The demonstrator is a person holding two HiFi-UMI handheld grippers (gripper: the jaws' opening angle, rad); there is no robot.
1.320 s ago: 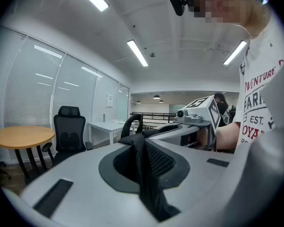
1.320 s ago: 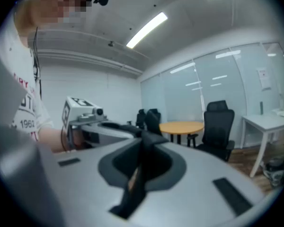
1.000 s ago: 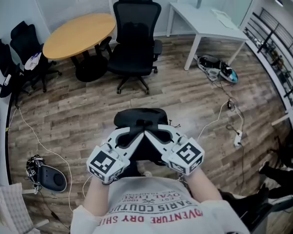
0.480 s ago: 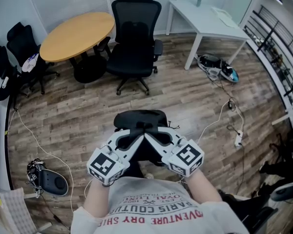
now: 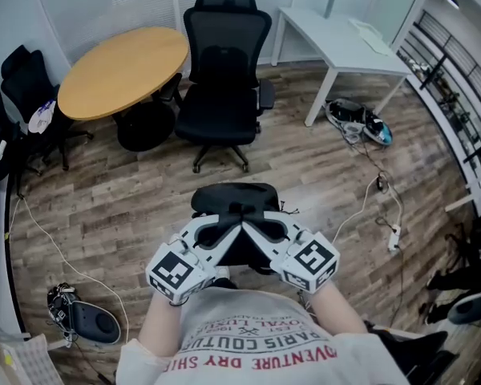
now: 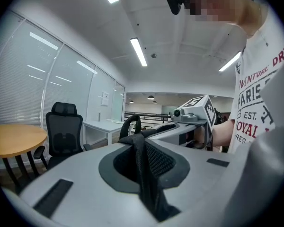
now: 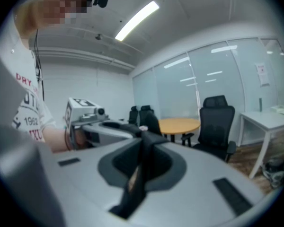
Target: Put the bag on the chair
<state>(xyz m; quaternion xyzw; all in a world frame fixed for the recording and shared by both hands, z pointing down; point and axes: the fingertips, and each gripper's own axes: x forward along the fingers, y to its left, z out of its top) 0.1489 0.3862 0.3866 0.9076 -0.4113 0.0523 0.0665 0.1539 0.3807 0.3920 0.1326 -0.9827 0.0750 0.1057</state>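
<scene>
Black bag (image 5: 232, 195) mostly hidden, left gripper (image 6: 144, 174) and right gripper (image 7: 139, 174) jaws clamped on it

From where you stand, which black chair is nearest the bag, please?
The high-backed office chair straight ahead of the bag, beside the round table; the other chairs stand far left.

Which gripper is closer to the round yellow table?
Left. The left gripper sits on the round table's side; the right gripper is beside it, farther away. Both grip the bag.
</scene>
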